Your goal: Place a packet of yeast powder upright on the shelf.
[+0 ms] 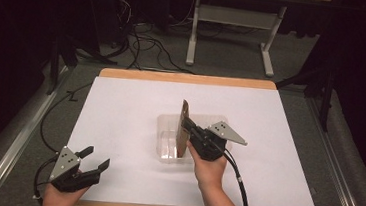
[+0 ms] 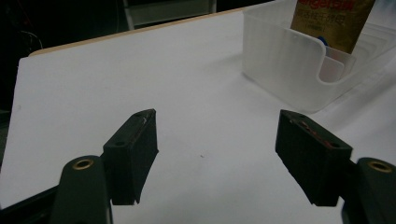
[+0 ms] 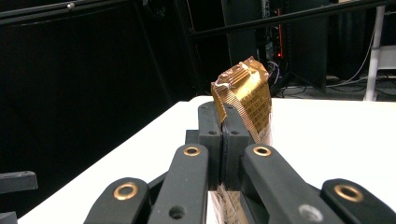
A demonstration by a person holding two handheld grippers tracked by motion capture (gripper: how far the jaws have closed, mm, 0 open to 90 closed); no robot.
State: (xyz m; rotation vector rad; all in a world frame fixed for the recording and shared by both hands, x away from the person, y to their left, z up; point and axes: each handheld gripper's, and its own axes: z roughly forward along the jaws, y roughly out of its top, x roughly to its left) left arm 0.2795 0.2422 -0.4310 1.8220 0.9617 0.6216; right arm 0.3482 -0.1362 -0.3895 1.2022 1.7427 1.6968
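A gold foil packet (image 1: 183, 129) stands on edge inside a clear plastic bin (image 1: 166, 126) at the middle of the white table. My right gripper (image 1: 188, 130) is shut on the packet's side, its jaws pressed together over the crinkled gold foil (image 3: 247, 95). In the left gripper view the packet (image 2: 334, 21) rises from the bin (image 2: 285, 60) at the upper right. My left gripper (image 1: 93, 159) rests near the table's front left corner, open, with nothing between its black pads (image 2: 133, 156).
The white tabletop (image 1: 120, 107) has a wooden rim. Black cables (image 1: 146, 44) lie on the grey floor behind it, beside a white table frame (image 1: 232, 32). A cable (image 1: 237, 180) trails from the right gripper across the table.
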